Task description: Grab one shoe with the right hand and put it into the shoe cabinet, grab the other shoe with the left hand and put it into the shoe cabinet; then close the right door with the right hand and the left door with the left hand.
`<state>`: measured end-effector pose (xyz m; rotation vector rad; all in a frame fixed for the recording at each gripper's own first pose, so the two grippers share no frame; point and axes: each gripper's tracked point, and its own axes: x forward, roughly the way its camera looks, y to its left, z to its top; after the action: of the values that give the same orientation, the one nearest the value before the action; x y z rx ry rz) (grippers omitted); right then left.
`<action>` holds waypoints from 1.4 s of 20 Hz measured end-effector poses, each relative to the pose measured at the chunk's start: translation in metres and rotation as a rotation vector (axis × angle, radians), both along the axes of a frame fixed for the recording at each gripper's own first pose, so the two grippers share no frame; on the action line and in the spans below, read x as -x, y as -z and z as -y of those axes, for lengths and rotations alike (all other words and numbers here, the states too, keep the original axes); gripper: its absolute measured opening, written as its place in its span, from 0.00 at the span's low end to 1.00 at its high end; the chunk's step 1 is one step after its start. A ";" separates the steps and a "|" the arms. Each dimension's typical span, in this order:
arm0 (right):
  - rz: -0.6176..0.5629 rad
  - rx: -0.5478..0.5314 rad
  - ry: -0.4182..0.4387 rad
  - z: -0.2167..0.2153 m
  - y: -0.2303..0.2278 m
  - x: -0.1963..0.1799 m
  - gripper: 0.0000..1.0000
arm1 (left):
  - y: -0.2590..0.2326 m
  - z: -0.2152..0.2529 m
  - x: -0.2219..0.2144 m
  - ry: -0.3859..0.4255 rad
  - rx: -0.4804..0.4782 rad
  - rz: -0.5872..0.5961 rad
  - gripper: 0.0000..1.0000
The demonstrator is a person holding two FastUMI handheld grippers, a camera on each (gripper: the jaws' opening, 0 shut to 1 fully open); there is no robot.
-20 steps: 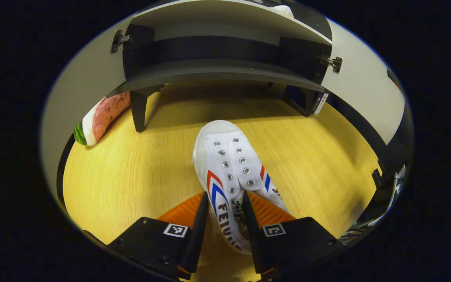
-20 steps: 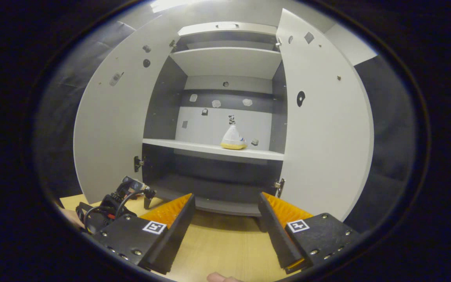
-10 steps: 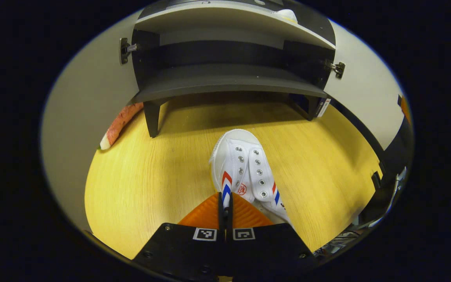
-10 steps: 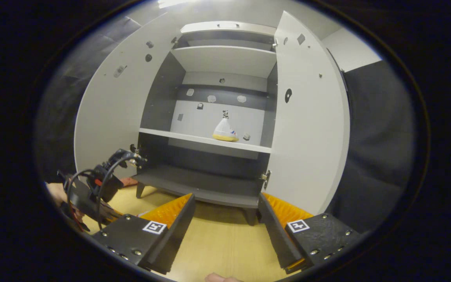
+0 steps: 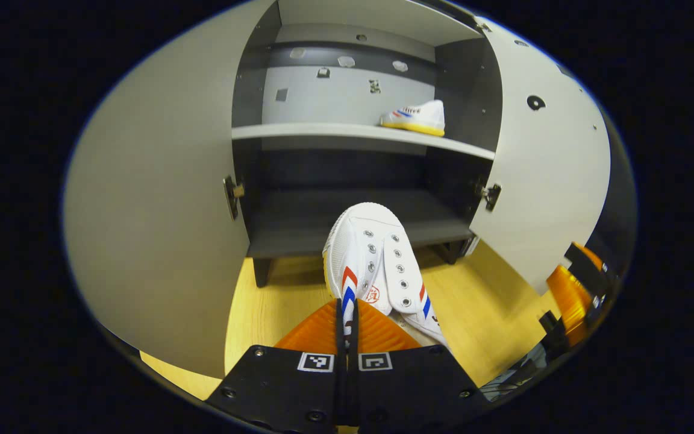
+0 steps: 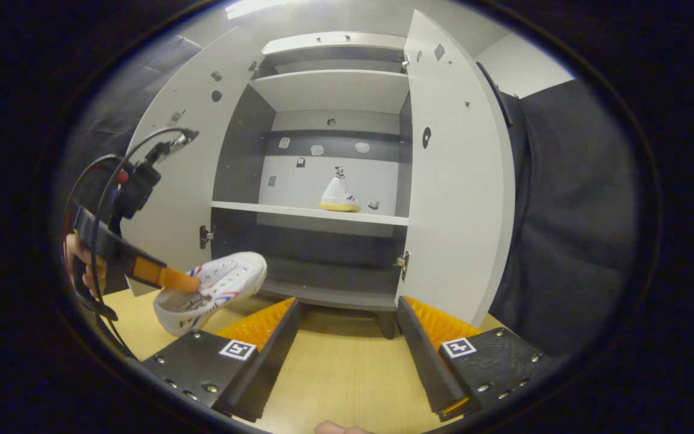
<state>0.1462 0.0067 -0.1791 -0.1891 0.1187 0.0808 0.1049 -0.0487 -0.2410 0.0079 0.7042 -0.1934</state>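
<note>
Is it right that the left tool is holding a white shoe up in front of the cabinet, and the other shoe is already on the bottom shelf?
Not quite. The left tool does hold a white shoe in front of the cabinet, but the other shoe sits on the middle shelf, not the bottom one. The left gripper view shows it.

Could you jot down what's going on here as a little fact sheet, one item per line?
Held shoe: white shoe, lifted off the floor, toe toward the cabinet
Left gripper: shut on the shoe's side wall
Right gripper: open, holding nothing
Stored shoe: on the middle shelf, right side
Cabinet doors: left door and right door both open
Floor: light wood
</note>
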 end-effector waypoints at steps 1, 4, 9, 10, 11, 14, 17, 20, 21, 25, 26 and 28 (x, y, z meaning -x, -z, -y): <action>0.006 -0.007 -0.006 0.000 0.000 0.001 0.96 | -0.018 0.000 -0.008 -0.008 0.004 0.036 0.01; 0.013 -0.027 -0.018 0.000 0.003 -0.001 0.95 | -0.070 0.000 -0.036 -0.019 0.016 0.155 0.00; 0.010 -0.045 -0.035 -0.003 0.007 -0.006 0.96 | -0.137 0.012 -0.088 -0.052 0.044 0.304 0.01; 0.009 -0.050 -0.039 -0.005 0.008 -0.007 0.96 | -0.148 0.018 -0.099 -0.059 0.049 0.328 0.01; 0.007 -0.052 -0.043 -0.005 0.009 -0.008 0.96 | -0.158 0.025 -0.109 -0.063 0.054 0.362 0.00; 0.008 -0.052 -0.062 -0.012 0.010 -0.011 0.96 | -0.173 0.041 -0.129 -0.073 0.111 0.375 0.00; 0.012 -0.040 -0.083 -0.016 0.008 -0.017 0.96 | -0.183 0.056 -0.155 -0.076 0.134 0.376 0.00; 0.011 -0.037 -0.091 -0.016 0.009 -0.021 0.96 | -0.185 0.060 -0.190 -0.102 0.105 0.389 0.01; 0.009 -0.035 -0.089 -0.015 0.009 -0.023 0.96 | -0.184 0.060 -0.202 -0.111 0.101 0.392 0.00; -0.026 -0.035 -0.094 -0.014 0.012 -0.024 0.95 | -0.172 0.059 -0.248 -0.122 0.125 0.357 0.01; -0.020 -0.034 -0.091 -0.012 0.008 -0.025 0.96 | -0.169 0.055 -0.260 -0.129 0.114 0.355 0.01; -0.003 -0.053 -0.088 -0.011 -0.001 -0.027 0.96 | -0.157 0.044 -0.280 -0.150 0.078 0.340 0.00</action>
<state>0.1734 0.0179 -0.1784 -0.1415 0.1114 0.1722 0.3847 -0.0932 -0.0843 -0.0850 0.3554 -0.0723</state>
